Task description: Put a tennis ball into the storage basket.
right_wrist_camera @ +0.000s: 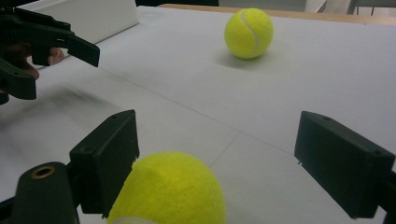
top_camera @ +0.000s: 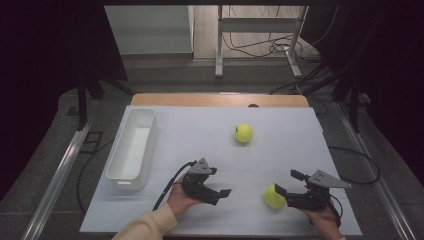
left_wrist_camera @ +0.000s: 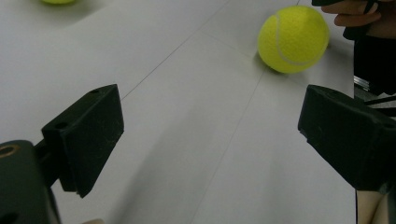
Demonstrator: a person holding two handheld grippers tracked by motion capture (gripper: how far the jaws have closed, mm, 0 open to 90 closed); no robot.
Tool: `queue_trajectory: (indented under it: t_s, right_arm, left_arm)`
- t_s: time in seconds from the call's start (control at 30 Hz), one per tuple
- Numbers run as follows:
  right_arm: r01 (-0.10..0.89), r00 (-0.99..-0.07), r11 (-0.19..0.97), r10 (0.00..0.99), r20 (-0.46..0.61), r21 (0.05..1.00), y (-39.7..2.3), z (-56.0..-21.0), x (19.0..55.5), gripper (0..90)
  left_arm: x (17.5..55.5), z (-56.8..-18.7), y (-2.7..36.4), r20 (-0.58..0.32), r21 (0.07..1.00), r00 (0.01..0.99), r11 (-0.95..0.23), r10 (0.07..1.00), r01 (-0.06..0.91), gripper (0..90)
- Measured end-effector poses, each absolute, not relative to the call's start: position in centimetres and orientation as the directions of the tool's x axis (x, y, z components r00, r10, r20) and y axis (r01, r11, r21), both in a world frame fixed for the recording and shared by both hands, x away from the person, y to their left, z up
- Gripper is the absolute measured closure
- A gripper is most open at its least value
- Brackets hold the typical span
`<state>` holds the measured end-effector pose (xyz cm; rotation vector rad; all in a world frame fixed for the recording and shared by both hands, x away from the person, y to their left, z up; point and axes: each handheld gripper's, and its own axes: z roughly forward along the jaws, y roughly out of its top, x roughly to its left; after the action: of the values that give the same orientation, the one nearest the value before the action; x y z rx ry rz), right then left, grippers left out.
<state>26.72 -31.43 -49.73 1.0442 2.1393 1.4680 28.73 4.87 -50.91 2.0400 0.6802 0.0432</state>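
Note:
Two yellow tennis balls lie on the white table. The far ball (top_camera: 243, 133) (right_wrist_camera: 248, 32) rests alone near the table's middle. The near ball (top_camera: 274, 196) (left_wrist_camera: 293, 38) (right_wrist_camera: 170, 191) sits at the front right, just at my right gripper (top_camera: 286, 182) (right_wrist_camera: 219, 154). That gripper is open; in its own view the ball lies low against the left jaw, with a wide gap to the right jaw. My left gripper (top_camera: 221, 181) (left_wrist_camera: 210, 121) (right_wrist_camera: 46, 42) is open over bare table at the front centre, pointing towards the near ball, with nothing between its jaws.
A long white bin (top_camera: 132, 150) (right_wrist_camera: 88, 16) stands along the table's left side. The wooden table edge (top_camera: 220, 100) runs along the back. Cables and a metal stand's legs (top_camera: 260, 55) are on the floor beyond.

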Motion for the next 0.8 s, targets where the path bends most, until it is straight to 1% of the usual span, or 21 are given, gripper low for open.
queue_trajectory:
  t_s: [0.8]
  right_arm:
    - [0.376,-0.669,0.195,0.733,0.120,0.906,-31.5,-49.7,26.7,14.3]
  left_arm:
    - [29.0,-51.0,1.6,-0.244,0.796,0.869,-0.424,0.430,0.433,7.8]
